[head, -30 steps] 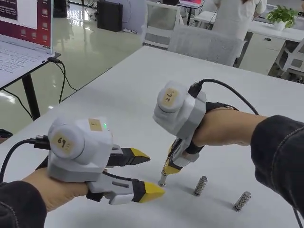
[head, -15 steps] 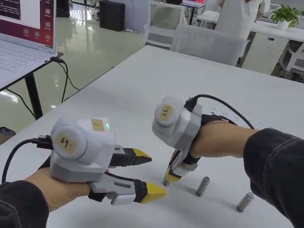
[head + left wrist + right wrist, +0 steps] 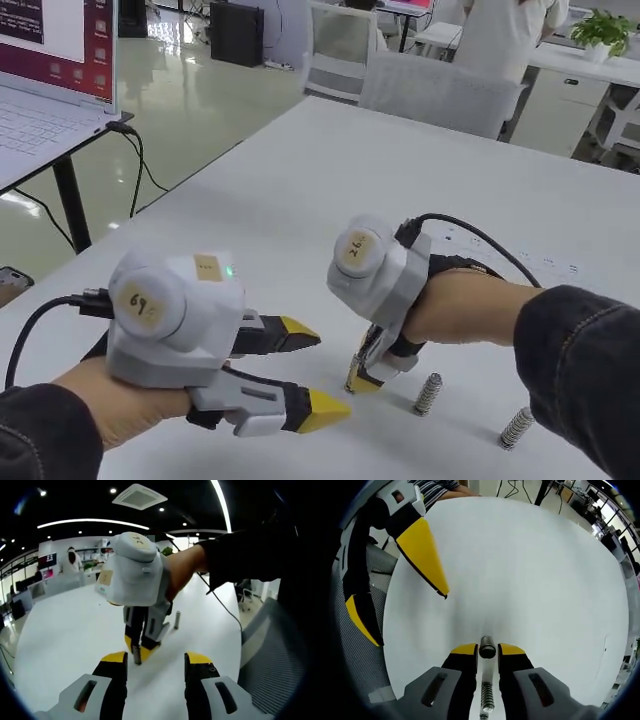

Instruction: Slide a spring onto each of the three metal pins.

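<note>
The right gripper (image 3: 362, 378) is clamping a metal pin (image 3: 487, 647) between its yellow tips. In the right gripper view the pin's round end is showing at the jaw tips and a spring (image 3: 487, 695) is sitting on the shaft further back between the jaws. The gripper is pointing steeply down at the table (image 3: 300, 200).

Over the last second this gripper has been sinking. A second ago the pin's lower end was showing clearly beneath the tips, touching the table. Now the tips are nearly at the surface and almost none of the pin is showing below them in the head view. The headset has also shifted, but the shrinking gap between tips and table is a real move.

This reads as the pin being seated on the table with its spring already threaded, or the jaws sliding down the shaft; which of the two cannot be told.

Just to the right of the held pin, a second sprung pin (image 3: 428, 393) is standing on the table, and a third (image 3: 515, 427) is standing further right, both well clear of the jaws.

To the left of the held pin, the left gripper (image 3: 330, 372) is hovering with its jaws spread and nothing between them.

With three springs apparently on pins, the task is probably nearing its end, pending a clean release.
</note>
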